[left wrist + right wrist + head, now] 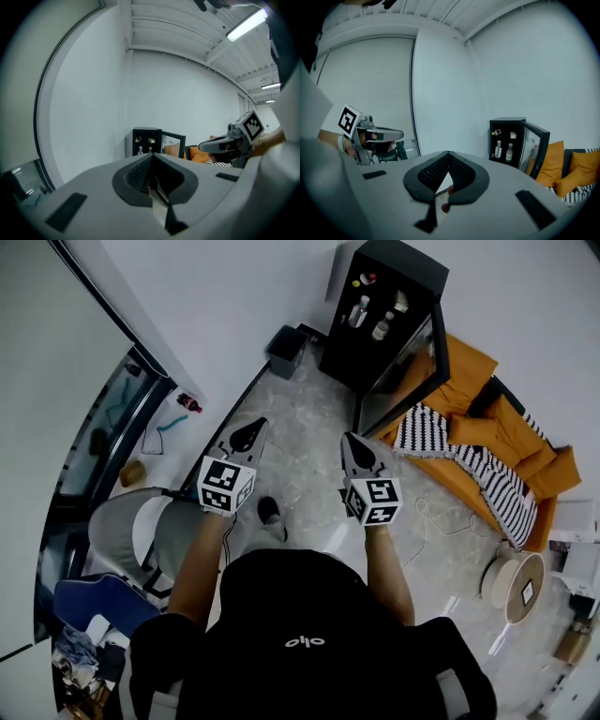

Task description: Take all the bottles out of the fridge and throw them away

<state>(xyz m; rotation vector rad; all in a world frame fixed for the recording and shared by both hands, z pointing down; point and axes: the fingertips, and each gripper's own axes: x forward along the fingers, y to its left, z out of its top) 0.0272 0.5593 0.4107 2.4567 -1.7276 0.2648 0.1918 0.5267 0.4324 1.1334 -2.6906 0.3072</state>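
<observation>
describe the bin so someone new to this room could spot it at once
Look to the white wall, where an open black fridge stands next to an orange sofa. The bin sits on the fridge's other side, away from the sofa. It is the only small, dark grey, open-topped box there, far lower than the fridge.

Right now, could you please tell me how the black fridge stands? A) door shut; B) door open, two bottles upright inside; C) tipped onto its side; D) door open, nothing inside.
B: in the right gripper view the fridge stands upright with its door swung open, and the left bottle and the right bottle stand upright side by side inside it.
</observation>
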